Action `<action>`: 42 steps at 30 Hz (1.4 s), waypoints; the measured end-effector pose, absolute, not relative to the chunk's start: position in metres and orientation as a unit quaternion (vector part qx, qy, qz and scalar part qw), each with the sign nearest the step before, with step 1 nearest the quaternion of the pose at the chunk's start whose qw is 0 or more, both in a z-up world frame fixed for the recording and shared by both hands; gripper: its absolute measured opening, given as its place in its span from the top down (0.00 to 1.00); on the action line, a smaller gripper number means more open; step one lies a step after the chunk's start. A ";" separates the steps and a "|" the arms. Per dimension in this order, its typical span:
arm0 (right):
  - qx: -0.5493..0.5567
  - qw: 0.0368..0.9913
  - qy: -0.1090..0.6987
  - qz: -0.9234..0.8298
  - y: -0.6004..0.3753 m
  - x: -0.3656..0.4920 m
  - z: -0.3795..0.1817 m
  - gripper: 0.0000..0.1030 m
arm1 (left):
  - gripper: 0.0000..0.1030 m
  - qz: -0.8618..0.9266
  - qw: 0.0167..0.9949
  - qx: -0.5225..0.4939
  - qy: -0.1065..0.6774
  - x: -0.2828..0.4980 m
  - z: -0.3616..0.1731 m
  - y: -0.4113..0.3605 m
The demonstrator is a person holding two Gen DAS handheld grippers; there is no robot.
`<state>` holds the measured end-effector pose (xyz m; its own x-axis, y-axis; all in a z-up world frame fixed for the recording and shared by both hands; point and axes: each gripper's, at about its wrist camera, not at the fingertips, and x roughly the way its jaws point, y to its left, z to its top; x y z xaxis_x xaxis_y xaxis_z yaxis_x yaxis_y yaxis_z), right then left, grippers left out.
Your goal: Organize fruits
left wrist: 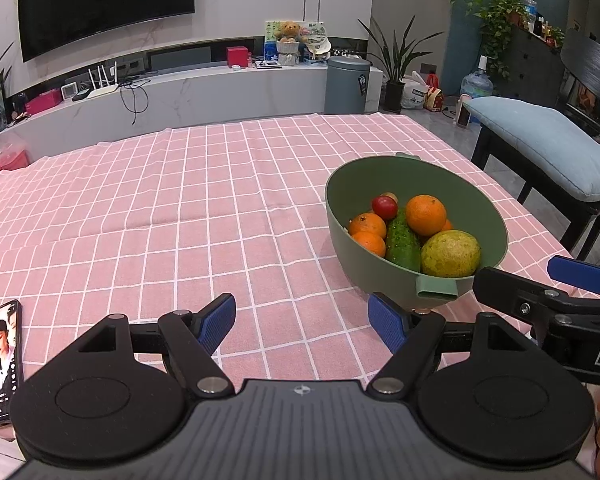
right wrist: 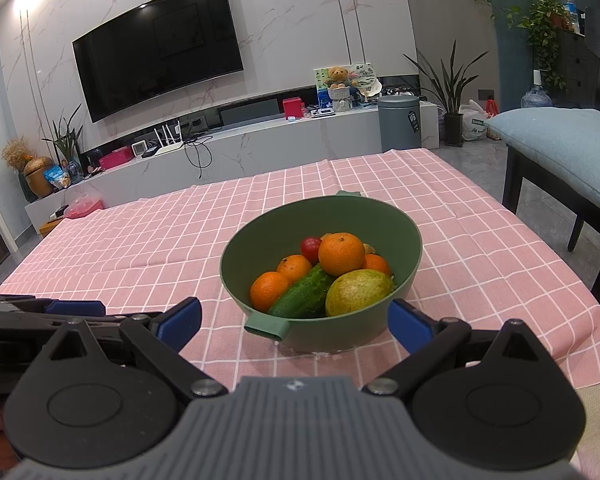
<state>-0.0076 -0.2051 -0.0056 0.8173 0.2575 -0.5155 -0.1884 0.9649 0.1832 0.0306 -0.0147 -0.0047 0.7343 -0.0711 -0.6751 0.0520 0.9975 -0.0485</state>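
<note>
A green bowl [left wrist: 452, 176] [right wrist: 260, 248] stands on the pink checked tablecloth [left wrist: 180, 208] [right wrist: 160, 236]. It holds several oranges [left wrist: 425, 214] [right wrist: 341, 254], a cucumber [left wrist: 402, 242] [right wrist: 302, 294], a yellow-green fruit [left wrist: 451, 253] [right wrist: 358, 292] and a red tomato [left wrist: 384, 207] [right wrist: 310, 247]. My left gripper [left wrist: 302, 322] is open and empty, low over the cloth, left of the bowl. My right gripper [right wrist: 296, 322] is open and empty, just in front of the bowl's near handle [right wrist: 266, 328]; it also shows in the left wrist view [left wrist: 540, 284].
A phone [left wrist: 2, 362] with a lit screen lies at the table's near left edge. A bench with a blue cushion [left wrist: 548, 140] [right wrist: 564, 144] stands right of the table. A TV cabinet [left wrist: 180, 92] and grey bin [left wrist: 347, 84] stand beyond the far edge.
</note>
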 end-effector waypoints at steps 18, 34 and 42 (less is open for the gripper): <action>0.063 0.951 0.279 0.117 -0.205 -0.008 -0.005 0.07 | 0.14 -0.035 0.930 -0.010 0.367 0.032 -0.010 -0.016; 0.064 0.951 0.280 0.118 -0.204 -0.009 -0.006 0.07 | 0.14 -0.034 0.928 -0.008 0.370 0.034 -0.012 -0.016; 0.062 0.950 0.281 0.120 -0.201 -0.010 -0.008 0.07 | 0.14 -0.033 0.929 -0.009 0.368 0.035 -0.010 -0.012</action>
<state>-0.0097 -0.2010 -0.0075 0.8129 0.2623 -0.5199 -0.1921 0.9636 0.1858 0.0350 -0.0120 -0.0099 0.7275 -0.0670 -0.6828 0.0541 0.9977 -0.0402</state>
